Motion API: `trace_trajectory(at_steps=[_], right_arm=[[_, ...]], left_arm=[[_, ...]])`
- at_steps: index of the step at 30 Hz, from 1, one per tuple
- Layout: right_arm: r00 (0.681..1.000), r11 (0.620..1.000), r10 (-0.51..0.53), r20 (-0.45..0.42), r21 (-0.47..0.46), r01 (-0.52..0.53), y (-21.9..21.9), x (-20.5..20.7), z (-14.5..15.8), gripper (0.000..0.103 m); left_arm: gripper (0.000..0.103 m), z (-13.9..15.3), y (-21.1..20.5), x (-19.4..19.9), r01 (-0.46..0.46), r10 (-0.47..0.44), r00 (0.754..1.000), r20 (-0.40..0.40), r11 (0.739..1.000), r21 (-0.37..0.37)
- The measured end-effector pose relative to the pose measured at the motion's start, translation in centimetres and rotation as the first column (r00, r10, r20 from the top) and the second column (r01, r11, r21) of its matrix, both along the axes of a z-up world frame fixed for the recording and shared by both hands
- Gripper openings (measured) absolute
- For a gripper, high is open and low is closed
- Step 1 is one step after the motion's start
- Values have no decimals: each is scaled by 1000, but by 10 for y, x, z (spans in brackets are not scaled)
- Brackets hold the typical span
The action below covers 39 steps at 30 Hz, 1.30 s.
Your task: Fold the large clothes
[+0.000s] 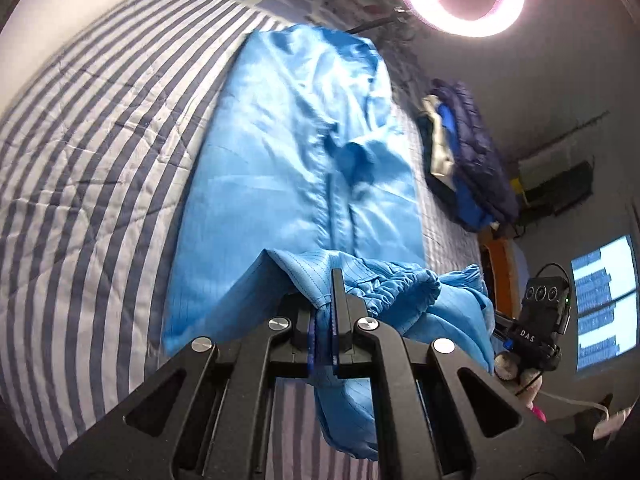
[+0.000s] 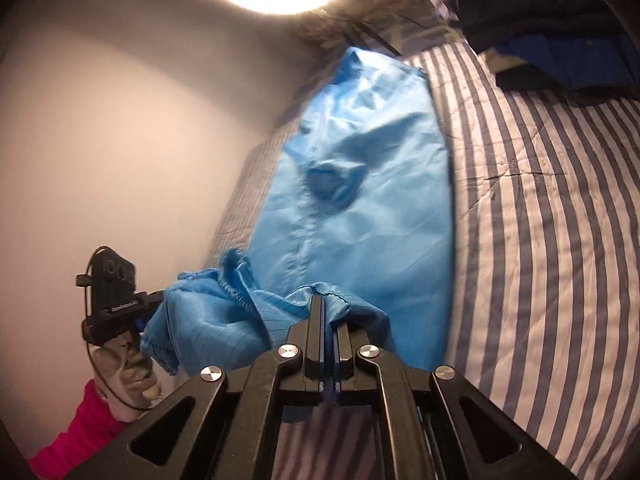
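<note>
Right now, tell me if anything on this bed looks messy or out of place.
The blue garment lies rumpled, not flat: a sleeve cuff is bunched on its middle. Both the left gripper and right gripper have their jaws shut on its near hem. A heap of dark clothes sits unfolded at the striped bedcover's edge.

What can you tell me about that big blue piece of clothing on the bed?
The blue garment is thin, shiny, lightly wrinkled fabric with a faint grid and a seam down its middle. It lies lengthwise on the striped bedcover. Its near end, with elastic-gathered cuffs, is lifted off the bed, pinched by the left gripper and the right gripper, both shut on it.
</note>
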State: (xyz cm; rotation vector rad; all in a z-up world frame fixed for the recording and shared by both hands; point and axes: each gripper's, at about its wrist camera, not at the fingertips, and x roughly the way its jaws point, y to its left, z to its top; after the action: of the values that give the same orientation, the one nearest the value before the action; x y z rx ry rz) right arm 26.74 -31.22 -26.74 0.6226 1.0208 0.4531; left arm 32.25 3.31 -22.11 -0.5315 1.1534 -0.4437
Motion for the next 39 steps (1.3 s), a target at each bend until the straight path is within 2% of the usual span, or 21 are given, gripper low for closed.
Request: trace_trajectory(at_steps=[7,11,13,14,15,16,17,18,21,24,26,29,32,33,36,39], right_arm=[[996,997,0,-87,-83,-7,5,42,-36,0],[995,997,9,-97,-79,-17,5,46,-43,7],[996,998,7,-94,-63,-13,2,45,-41,24],[996,999,1,-89,-52,-6,-1,43,-38,34],[997,1000,-6,-78,-31,4,-6,40,-34,38],[998,1000,-8,-65,-13,7,-10,37,-29,40],[999,1000,-13,-46,2,13,-14,33,-23,45],[999,1000,-25,-23,9,25,-20,27,-16,46],[1000,1000,-19,20,10,18,-26,10,0,42],[998,997,53,45,-52,-50,-17,-6,6,36],[994,989,104,39,-112,-100,-6,-9,4,35],[991,971,130,12,-206,-125,11,-5,-6,35],[988,979,153,4,-138,-151,18,5,-16,35],[986,975,168,1,-145,-166,23,12,-18,35],[982,948,190,9,-260,-181,36,41,-16,35],[986,941,166,29,-304,-149,38,75,-7,35]], left_arm=[[3,-37,-1,27,-38,39,998,-49,999,7],[4,-45,0,31,-51,51,996,-68,999,-8],[17,-44,5,32,-61,59,995,-86,998,-24],[29,-42,9,32,-70,66,994,-88,997,-42],[40,-39,15,31,-88,81,993,-85,993,-78],[45,-36,19,30,-102,93,992,-85,990,-99],[50,-33,25,30,-123,113,990,-86,985,-119],[50,-28,31,30,-138,129,989,-76,981,-135],[50,-8,42,26,-122,121,993,-12,982,-143],[50,8,44,14,-56,60,997,51,995,-86],[50,9,40,7,-12,15,998,64,999,-37],[50,0,29,2,36,-38,997,68,999,36],[50,-16,24,9,41,-41,998,38,999,19],[50,-20,21,13,40,-40,999,29,999,25],[50,-33,12,21,42,-44,999,17,996,77],[50,-46,5,24,46,-45,999,-5,995,91]])
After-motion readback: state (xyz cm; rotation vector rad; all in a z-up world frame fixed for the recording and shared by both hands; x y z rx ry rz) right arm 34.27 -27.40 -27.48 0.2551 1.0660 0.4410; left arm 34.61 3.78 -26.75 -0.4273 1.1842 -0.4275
